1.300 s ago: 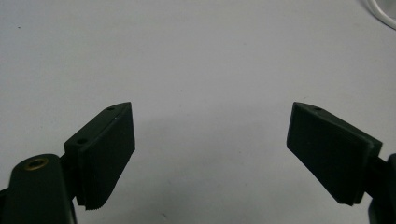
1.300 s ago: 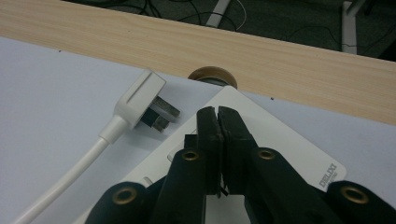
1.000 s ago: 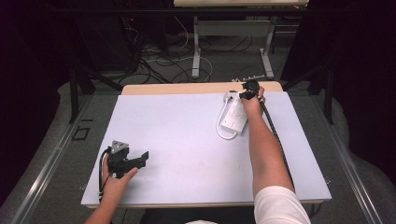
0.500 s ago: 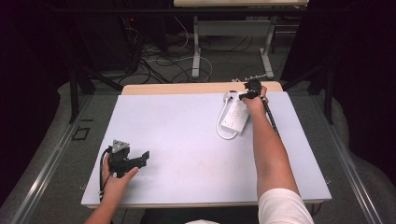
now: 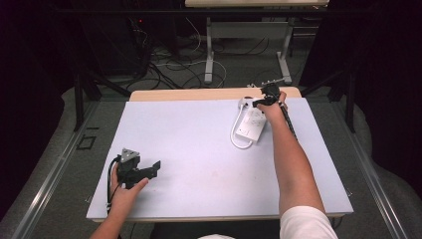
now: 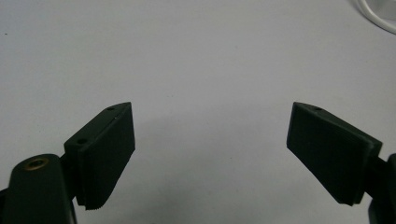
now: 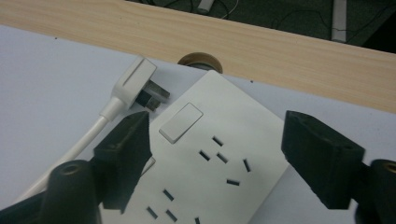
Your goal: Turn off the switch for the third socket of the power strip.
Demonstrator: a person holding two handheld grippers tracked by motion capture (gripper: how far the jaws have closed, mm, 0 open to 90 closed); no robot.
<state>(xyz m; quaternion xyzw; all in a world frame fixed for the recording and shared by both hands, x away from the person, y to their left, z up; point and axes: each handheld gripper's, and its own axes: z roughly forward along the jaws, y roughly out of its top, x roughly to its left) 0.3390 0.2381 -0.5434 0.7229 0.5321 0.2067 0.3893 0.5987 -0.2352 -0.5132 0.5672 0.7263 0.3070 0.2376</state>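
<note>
Mostly done, seemingly: strip (image 5: 251, 125) released near table's (image 5: 199, 134) far right corner, right tongs (image 7: 217, 126) just opened astride it, left tongs (image 6: 210, 123) apart, idle.

The left hand-held gripper (image 6: 210, 154) hovers with jaws apart over the bare white table (image 6: 196, 56).

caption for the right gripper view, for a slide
Open right tongs poised over a white plastic power strip on the pale table, its white plug lying beside the rocker switch.
</note>
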